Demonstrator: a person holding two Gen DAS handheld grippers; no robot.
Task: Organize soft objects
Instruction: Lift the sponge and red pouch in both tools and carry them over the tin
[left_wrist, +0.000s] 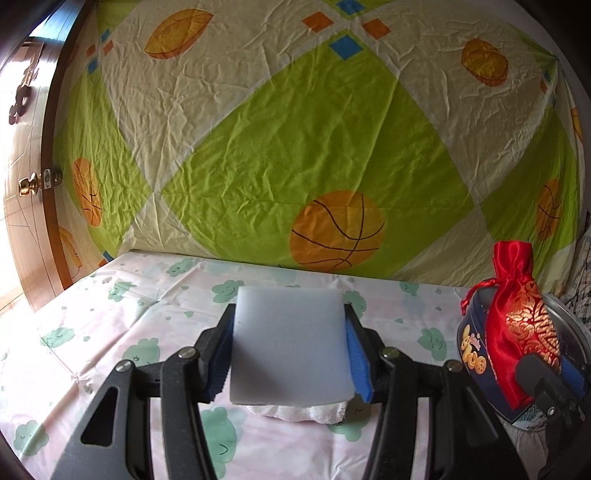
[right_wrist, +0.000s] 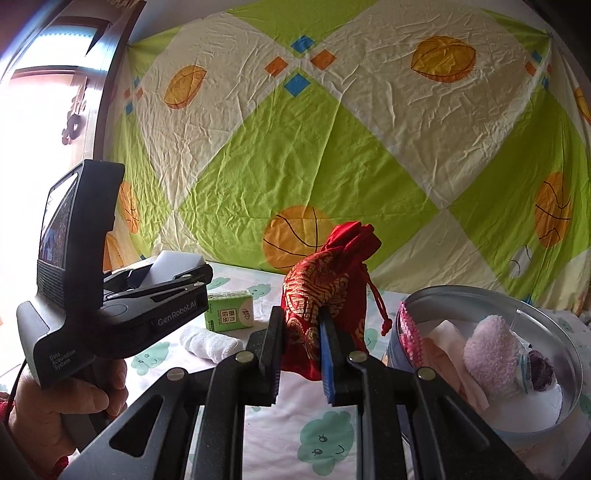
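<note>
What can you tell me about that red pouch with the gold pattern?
The red pouch looks like shiny satin with a gold woven pattern, its gathered neck tied by a red drawstring. It is held upright, pinched at its middle by the right tool, off the cloth, beside the round tin.

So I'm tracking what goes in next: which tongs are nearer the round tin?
Right. The right tongs, shut on the red pouch, sit beside the tin; the left tongs, gripping the white sponge, are farther off.
</note>
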